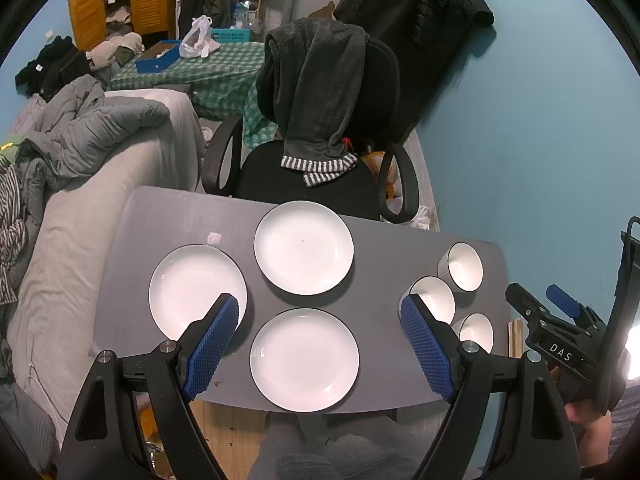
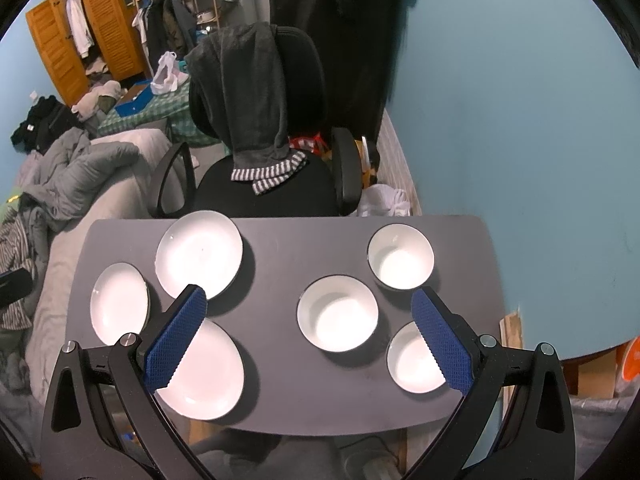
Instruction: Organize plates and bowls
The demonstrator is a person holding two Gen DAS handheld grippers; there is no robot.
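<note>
Three white plates lie on the grey table: a far plate, a left plate and a near plate. Three white bowls stand at the right: far bowl, middle bowl, near bowl. My left gripper is open and empty, held above the plates. My right gripper is open and empty above the middle bowl; its body also shows at the right edge of the left wrist view.
A black office chair draped with a dark towel stands behind the table. A grey bed with bedding lies to the left. A blue wall is at the right.
</note>
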